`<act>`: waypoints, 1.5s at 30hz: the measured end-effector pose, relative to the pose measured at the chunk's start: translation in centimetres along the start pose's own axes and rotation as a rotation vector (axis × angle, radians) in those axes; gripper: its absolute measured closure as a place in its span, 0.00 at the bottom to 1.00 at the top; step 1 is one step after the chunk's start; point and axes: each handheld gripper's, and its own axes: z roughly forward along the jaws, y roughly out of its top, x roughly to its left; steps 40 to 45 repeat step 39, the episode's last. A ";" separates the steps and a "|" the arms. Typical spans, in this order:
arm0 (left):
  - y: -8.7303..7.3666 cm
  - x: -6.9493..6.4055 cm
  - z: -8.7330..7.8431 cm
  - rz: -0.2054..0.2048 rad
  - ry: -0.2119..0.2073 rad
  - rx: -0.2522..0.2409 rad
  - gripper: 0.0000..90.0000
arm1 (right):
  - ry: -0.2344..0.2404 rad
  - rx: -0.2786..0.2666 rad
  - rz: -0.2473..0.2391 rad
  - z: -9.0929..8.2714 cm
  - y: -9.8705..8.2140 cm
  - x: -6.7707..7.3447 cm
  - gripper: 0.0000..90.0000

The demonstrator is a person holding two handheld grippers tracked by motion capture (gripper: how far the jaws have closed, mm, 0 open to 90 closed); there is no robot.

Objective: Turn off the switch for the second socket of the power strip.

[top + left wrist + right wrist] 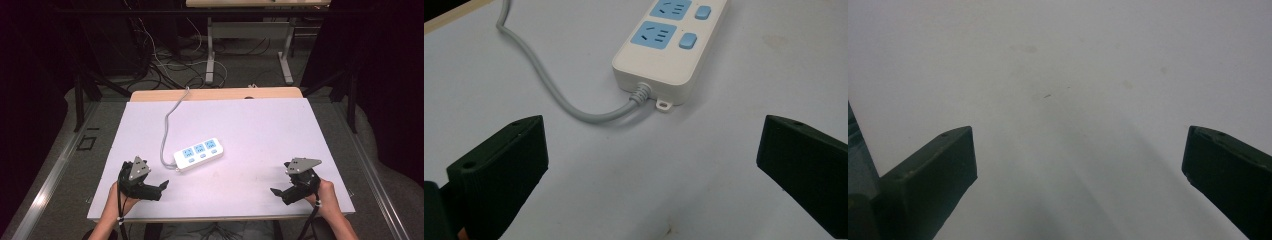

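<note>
A white power strip (199,154) with three blue sockets and blue switches lies flat near the middle of the white table top (260,125). Its grey cable (167,125) curves off over the far edge. My left gripper (159,190) is at the front left, open and empty, pointing right toward the strip's cable end. In the left gripper view the strip (664,45) and its cable (554,90) lie just beyond the wide-apart jaws of the left gripper (651,165). My right gripper (278,194) is at the front right, open, its jaws spread over bare white surface (1078,170).
A wooden table edge (215,94) shows past the white sheet at the back. Beyond it, loose cables (165,65) lie on the floor around another table's metal legs (210,55). Dark curtains stand at both sides.
</note>
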 end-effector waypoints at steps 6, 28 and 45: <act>-0.7 0.0 -0.3 -0.001 0.003 -0.008 0.00 | 0.000 0.005 0.009 0.0 0.0 0.0 0.01; -2.4 0.1 -0.9 -0.017 0.007 -0.017 0.00 | 0.001 0.002 0.010 0.1 0.0 0.1 0.01; -2.3 0.0 -0.7 -0.008 -0.006 -0.003 0.00 | 0.001 0.004 0.005 0.1 0.0 0.0 0.01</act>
